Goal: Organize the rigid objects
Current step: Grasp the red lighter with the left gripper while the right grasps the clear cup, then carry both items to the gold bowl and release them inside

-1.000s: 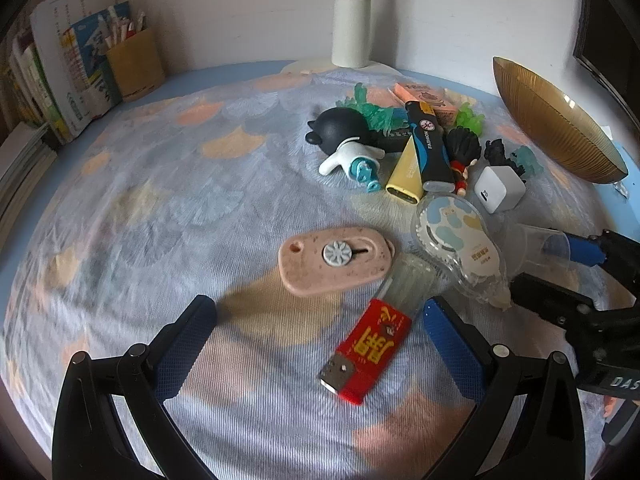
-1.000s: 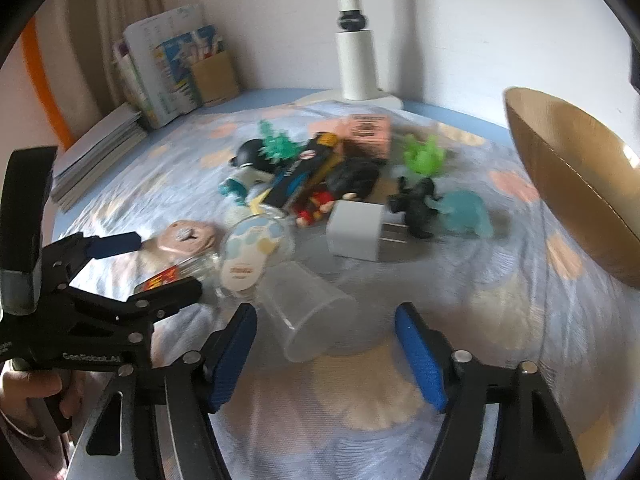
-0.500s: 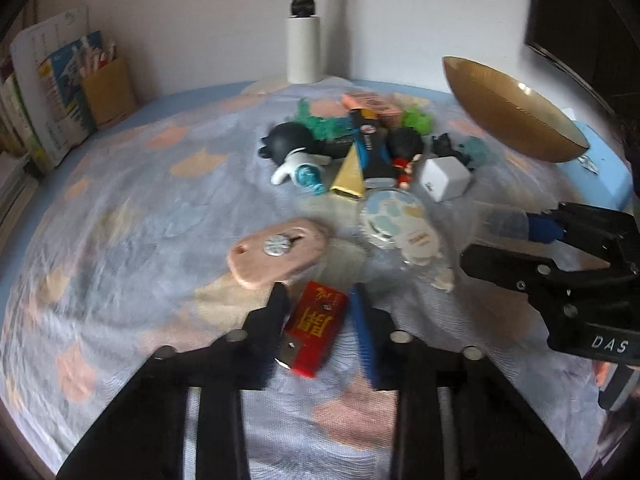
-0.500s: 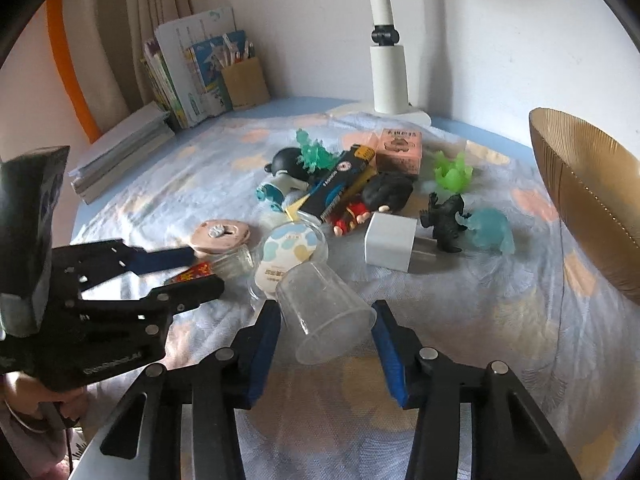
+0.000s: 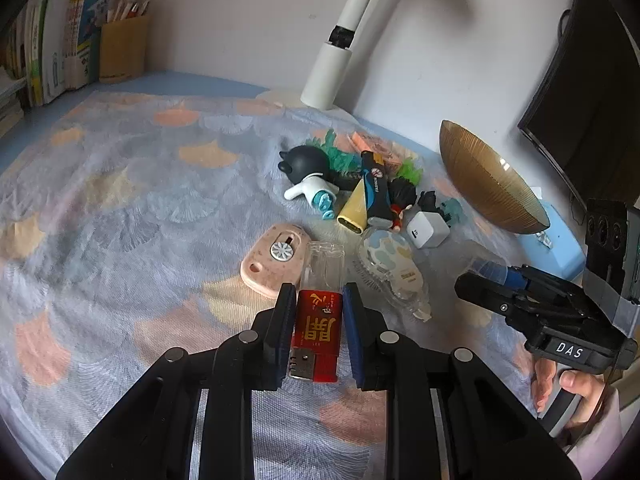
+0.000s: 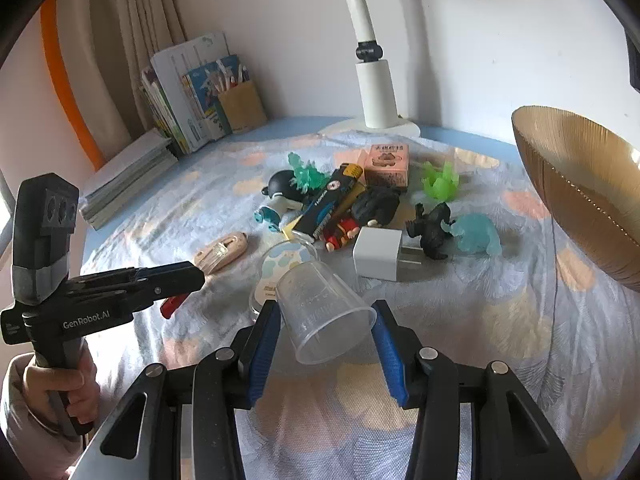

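Observation:
My left gripper point(image 5: 316, 312) is shut on a red lighter point(image 5: 318, 322) with a clear end and holds it above the patterned cloth. My right gripper point(image 6: 326, 330) is shut on a clear plastic cup point(image 6: 322, 318), lifted off the cloth on its side. The right gripper shows in the left wrist view point(image 5: 480, 284), the left one in the right wrist view point(image 6: 188, 276). A gold bowl point(image 6: 580, 188) stands tilted at the right, also in the left wrist view point(image 5: 484, 180).
A pile of small items lies mid-table: pink cutter point(image 5: 272, 256), correction tape point(image 5: 394, 264), white charger point(image 6: 378, 254), black marker point(image 6: 328, 206), toy figures point(image 6: 432, 226), pink box point(image 6: 388, 166). A white lamp point(image 6: 380, 92) and books point(image 6: 184, 92) stand at the back.
Both grippers closed, the left on the lighter and the right on the cup, and both lifted their objects off the cloth.

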`<state>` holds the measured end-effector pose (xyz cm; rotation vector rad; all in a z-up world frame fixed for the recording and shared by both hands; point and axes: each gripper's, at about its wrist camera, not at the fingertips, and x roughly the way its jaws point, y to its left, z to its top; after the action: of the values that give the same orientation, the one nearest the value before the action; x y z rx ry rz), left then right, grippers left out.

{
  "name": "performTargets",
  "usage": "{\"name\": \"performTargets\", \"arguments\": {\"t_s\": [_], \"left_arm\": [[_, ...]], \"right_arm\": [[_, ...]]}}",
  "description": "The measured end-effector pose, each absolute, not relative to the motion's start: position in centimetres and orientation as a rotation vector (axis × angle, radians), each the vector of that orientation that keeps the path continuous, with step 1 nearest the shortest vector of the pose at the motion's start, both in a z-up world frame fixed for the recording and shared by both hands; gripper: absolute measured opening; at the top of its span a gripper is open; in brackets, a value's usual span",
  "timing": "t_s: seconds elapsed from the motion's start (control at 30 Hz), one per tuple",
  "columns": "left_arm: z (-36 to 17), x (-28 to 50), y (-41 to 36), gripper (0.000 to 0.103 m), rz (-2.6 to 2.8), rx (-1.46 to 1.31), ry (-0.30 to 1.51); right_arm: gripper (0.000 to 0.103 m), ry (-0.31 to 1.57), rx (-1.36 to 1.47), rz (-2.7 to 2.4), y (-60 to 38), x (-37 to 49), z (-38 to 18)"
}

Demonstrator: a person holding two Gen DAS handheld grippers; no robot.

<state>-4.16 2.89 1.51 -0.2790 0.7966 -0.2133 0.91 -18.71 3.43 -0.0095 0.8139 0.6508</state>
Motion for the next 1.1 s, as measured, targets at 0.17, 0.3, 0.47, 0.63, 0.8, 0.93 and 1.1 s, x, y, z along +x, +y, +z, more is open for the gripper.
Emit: {"name": "performTargets", "arguments": {"t_s": [0.17, 0.3, 0.47, 0.63, 0.8, 0.93, 1.1], "left_arm": [[2.6, -4.4, 1.5, 0.021, -0.186, -0.208, 0.764], [5.2, -3.1, -0.4, 0.021, -0.217, -0.155, 0.761], [8.7, 0.6, -4.1, 0.021, -0.255, -0.066, 0.733], [11.1, 4.9, -8.6, 0.021, -0.333, -0.043, 0.714], [12.0, 8.3, -14.0, 0.021, -0.423, -0.010, 0.695], [11.3, 10.6, -17.9, 0.021, -0.486, 0.012, 0.707], [10.3, 11.6, -20.2, 0.028, -0.523, 0.039, 0.702]], "right_arm": [[0.046, 0.774, 0.031, 0.661, -19.4, 0.6, 3.9], [0.046, 0.759, 0.102, 0.677, -20.3, 1.0, 4.6], [0.046, 0.747, 0.135, 0.637, -22.8, 3.9, 7.1], [0.046, 0.726, 0.200, 0.538, -27.4, 7.6, 9.2], [0.046, 0.716, 0.293, 0.435, -32.6, 11.3, 10.0], [0.046, 0.726, 0.365, 0.370, -36.2, 13.6, 9.5], [0.052, 0.757, 0.408, 0.305, -38.5, 15.1, 8.3]]}}
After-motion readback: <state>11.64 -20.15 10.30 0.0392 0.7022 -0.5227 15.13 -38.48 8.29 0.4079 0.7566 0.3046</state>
